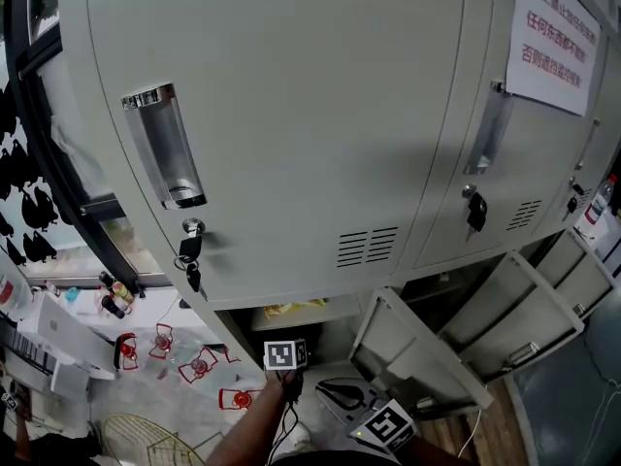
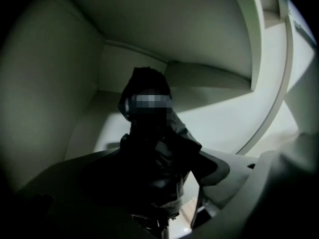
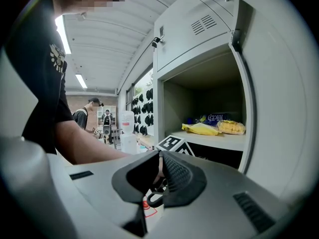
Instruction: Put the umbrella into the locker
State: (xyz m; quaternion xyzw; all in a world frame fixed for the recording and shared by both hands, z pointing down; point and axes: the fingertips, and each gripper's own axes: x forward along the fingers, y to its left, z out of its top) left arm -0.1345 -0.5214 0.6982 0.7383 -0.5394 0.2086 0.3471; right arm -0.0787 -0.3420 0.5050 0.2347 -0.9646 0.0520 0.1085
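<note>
In the left gripper view the dark folded umbrella (image 2: 149, 138) lies lengthwise inside the pale grey locker compartment (image 2: 224, 118), its far end toward the back wall. My left gripper (image 2: 159, 166) stands open around the near end of the umbrella, and a light gap shows beside the right jaw. In the head view only the left gripper's marker cube (image 1: 281, 354) shows at the mouth of the lower locker (image 1: 320, 333), and the umbrella is hidden. My right gripper (image 3: 159, 176) is shut with nothing held and hangs beside the open door (image 1: 417, 357).
Yellow snack bags (image 3: 212, 128) lie on the shelf of the compartment above. Keys (image 1: 189, 250) hang from the upper door's lock. A second open door (image 1: 524, 309) juts out to the right. Red-and-white items (image 1: 194, 362) lie on the floor to the left. People (image 3: 92, 113) stand far off.
</note>
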